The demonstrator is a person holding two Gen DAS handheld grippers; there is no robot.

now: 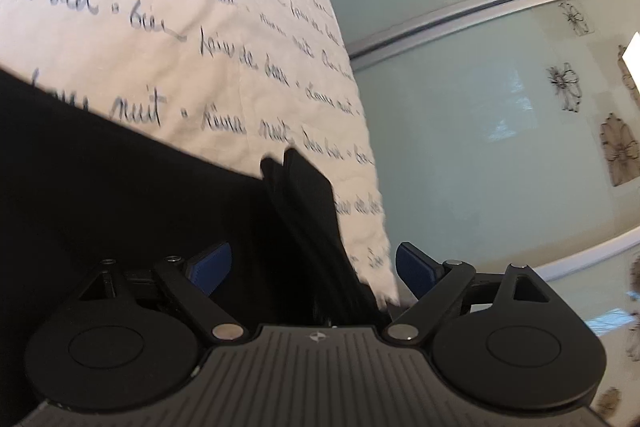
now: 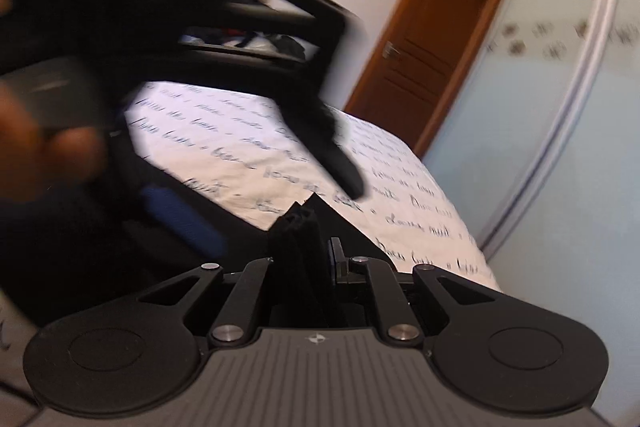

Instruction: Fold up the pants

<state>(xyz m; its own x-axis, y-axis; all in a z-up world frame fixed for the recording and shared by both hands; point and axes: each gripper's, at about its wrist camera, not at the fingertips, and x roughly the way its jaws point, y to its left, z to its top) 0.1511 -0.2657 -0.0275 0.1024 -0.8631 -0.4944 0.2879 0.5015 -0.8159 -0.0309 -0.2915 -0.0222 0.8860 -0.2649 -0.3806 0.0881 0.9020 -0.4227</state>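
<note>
- My pants [image 1: 120, 195] are plain black.
- My bed sheet [image 1: 168, 27] is cream with rows of dark blue handwritten script.
- Both grippers show blue pads [image 1: 212, 263] on black bodies.
- The wardrobe [image 1: 460, 127] is pale green with brown and black flower squares.
- The door [image 2: 424, 39] is orange-brown wood.

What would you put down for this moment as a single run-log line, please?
task: fold pants | left gripper: open, pants between fingers | right gripper: shut on pants | surface: bed sheet | blur: heavy
</note>
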